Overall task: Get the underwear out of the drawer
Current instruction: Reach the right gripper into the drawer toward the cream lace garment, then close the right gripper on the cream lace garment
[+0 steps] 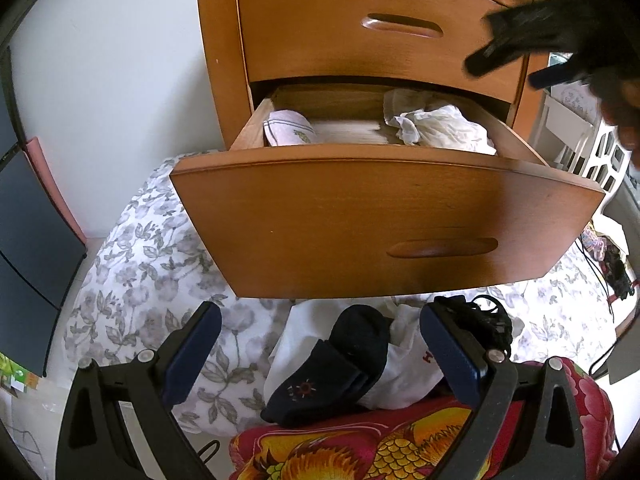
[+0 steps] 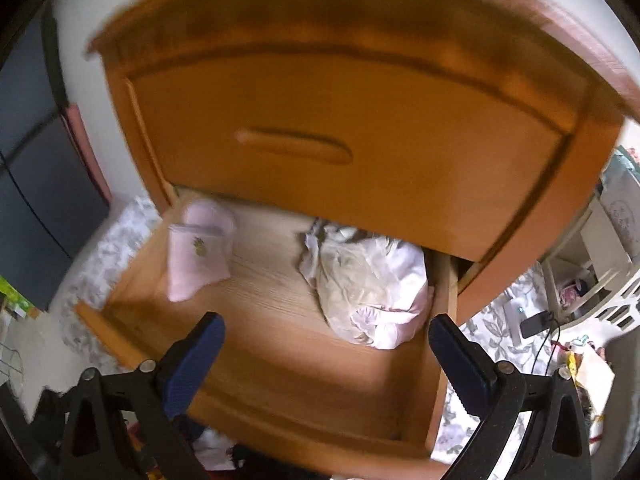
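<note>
The lower drawer of a wooden nightstand stands pulled out over the bed. Inside it lie a folded pink piece at the left and a crumpled pale undergarment at the right. My right gripper hovers open above the drawer, empty, with the crumpled garment just ahead of its right finger. In the left wrist view the right gripper shows as a dark blur at the upper right. My left gripper hangs open below the drawer front, over a navy sock and white cloth.
The upper drawer is shut. A floral bedspread lies under the open drawer, with a red and gold blanket nearest me. A black tangled item sits by my left gripper's right finger. White basket and cables are at the right.
</note>
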Tool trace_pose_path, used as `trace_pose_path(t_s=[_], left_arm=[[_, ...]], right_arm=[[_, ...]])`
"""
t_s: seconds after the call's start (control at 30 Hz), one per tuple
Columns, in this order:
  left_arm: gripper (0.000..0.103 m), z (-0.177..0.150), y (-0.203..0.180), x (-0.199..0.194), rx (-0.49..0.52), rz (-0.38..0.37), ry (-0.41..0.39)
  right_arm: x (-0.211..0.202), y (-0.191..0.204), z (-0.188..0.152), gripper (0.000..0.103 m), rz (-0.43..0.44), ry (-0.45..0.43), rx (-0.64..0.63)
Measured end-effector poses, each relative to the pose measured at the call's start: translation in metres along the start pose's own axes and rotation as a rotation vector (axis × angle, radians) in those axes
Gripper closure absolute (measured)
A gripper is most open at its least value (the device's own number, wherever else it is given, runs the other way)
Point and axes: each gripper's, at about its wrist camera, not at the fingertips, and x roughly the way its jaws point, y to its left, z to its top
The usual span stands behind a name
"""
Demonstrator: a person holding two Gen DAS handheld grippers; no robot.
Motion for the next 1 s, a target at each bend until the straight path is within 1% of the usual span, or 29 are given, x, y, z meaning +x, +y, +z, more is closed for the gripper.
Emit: trace_pose_path(t_s=[0.17,0.3,0.37,0.53,0.77,1.0], left_arm=[[0.003,0.000,0.001,0.001,-0.003,-0.019,0.002],[0.003,0.000,0.003,0.001,-0.012,-0.037,0.004],[0.003,0.000,0.003,0.001,-0.013,-0.041,0.004],[0.003,0.000,0.004,0.002,-0.017,-0.057,0.008],[0.003,0.000,0.005,0.003,-0.026,-0.083,0.013],[0.003,-0.001,0.007,0.004,-0.034,-0.104,0.015]], right_arm=[[0.052,-0.002,0.009,0.014,-0.043,0.128,-0.008],[0.078,-0.002,0.014,0.018,-0.086,0.184,-0.029],[0.087,0.001,0.016,0.023,-0.108,0.197,-0.057],[0.106,0.012,0.021,0.030,-0.171,0.214,-0.153],[0.128,0.017,0.028,0.044,-0.200,0.245,-0.211],[0.146,0.017,0.033,0.049,-0.221,0.278,-0.241]])
